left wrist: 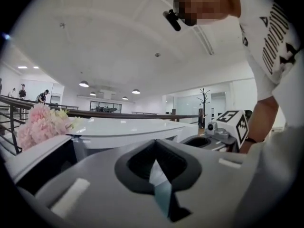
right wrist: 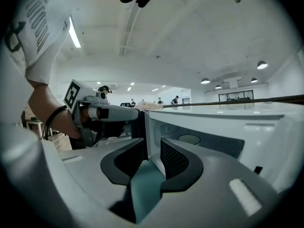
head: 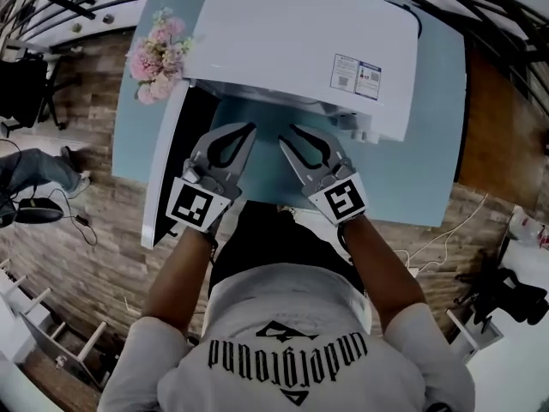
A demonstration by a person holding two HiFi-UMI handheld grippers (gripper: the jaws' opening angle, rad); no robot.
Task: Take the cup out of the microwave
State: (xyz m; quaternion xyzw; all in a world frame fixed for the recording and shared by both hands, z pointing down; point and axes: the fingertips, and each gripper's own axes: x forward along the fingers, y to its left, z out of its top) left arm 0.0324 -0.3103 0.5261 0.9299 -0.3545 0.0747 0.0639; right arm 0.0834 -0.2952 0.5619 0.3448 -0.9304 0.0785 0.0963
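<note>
Blue tabletop (head: 429, 187) lies under both grippers: the left gripper (head: 249, 129) has its jaws pinched together on nothing, and the right gripper (head: 288, 135) is spread and empty. Beyond them the microwave (head: 300, 33) has its door (head: 167, 161) already open. The cup shows in no view, so reaching in, gripping and lifting it out seem still to do.

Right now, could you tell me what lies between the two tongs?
Only bare blue tabletop lies between the left tongs and the right tongs; the head view shows it.

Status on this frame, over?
Left claw shut, right claw open, both empty. Microwave door open; cup not in view. No obstruction seen.
</note>
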